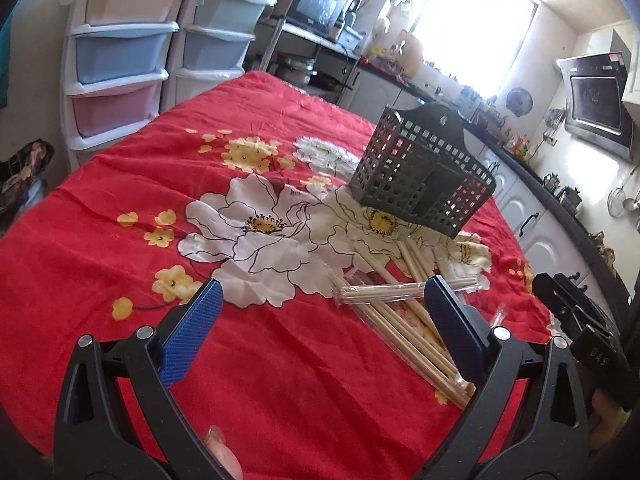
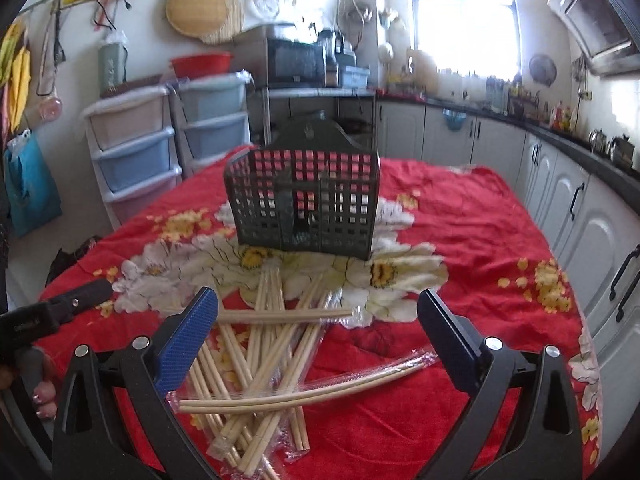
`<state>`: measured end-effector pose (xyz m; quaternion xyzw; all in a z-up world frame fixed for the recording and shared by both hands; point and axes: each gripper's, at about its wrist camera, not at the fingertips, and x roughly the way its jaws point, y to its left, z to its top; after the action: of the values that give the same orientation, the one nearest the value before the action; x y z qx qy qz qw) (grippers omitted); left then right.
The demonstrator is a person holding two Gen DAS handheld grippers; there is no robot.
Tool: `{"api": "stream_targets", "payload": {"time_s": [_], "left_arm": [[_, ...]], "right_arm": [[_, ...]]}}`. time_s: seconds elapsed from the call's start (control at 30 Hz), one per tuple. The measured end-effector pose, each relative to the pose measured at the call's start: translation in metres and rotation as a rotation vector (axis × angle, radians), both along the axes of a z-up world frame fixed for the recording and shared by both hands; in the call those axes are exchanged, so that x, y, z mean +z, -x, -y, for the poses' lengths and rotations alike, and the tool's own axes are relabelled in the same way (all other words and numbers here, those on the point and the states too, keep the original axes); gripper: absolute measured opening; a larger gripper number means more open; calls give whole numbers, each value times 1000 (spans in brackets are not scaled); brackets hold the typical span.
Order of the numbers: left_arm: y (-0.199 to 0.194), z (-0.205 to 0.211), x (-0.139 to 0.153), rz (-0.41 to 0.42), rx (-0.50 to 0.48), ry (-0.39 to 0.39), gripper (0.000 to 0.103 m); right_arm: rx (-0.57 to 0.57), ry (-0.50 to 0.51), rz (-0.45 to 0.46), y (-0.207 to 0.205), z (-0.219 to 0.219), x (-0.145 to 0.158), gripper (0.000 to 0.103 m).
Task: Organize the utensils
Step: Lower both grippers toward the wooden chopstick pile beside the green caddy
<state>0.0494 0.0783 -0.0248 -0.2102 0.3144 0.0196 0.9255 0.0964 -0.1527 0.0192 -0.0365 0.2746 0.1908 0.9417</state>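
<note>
Hovering low over the red flowered cloth [image 2: 480,240] that covers the surface, the right gripper [image 2: 318,312] has its blue-padded fingers [image 2: 184,336] spread wide and holds nothing; between and below them lies a loose heap of wooden chopsticks [image 2: 264,364], many in clear plastic sleeves, crossing one another at all angles. One long wrapped pair [image 2: 304,394] lies across the front of the heap. The left gripper [image 1: 320,300] is likewise wide open and empty, hanging over bare cloth with the chopsticks [image 1: 400,312] under its right-hand finger [image 1: 452,316]. Each gripper shows at the edge of the other's view, well apart. Just beyond the heap stands a dark slotted utensil basket [image 2: 304,204], upright on the white flowers of the cloth; its inner compartments are too dim to read. Farther back are plastic drawer units [image 1: 120,52], a microwave [image 2: 296,60], and a bright window [image 2: 464,12] above the kitchen cabinets [image 2: 560,184].
</note>
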Motion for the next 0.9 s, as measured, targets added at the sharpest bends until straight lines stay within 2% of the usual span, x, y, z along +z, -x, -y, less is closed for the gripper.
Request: {"api": "stream_targets", "payload": {"time_s": [0.13,0.33,0.47,0.7,0.9], "left_arm": [[-13,-4,-4,-39,-45,60,91],[-33,-4,-9,-80,-103,131,73],[-48,-7,-11,-89,-135,170,69],[-74,-21,-28,-168,-165,290,61],[-85,-25,-44,-215,-183,364,51]], "right_arm": [[-4,-10,-73,-17,1,-10,97],[-22,-36,-174,-43,7,-24,94],[-27,-66,-264,-62,12,-37,82],[-42,-179,-434,-87,22,-62,66],[-37,-249,-493,-98,26,-68,52]]}}
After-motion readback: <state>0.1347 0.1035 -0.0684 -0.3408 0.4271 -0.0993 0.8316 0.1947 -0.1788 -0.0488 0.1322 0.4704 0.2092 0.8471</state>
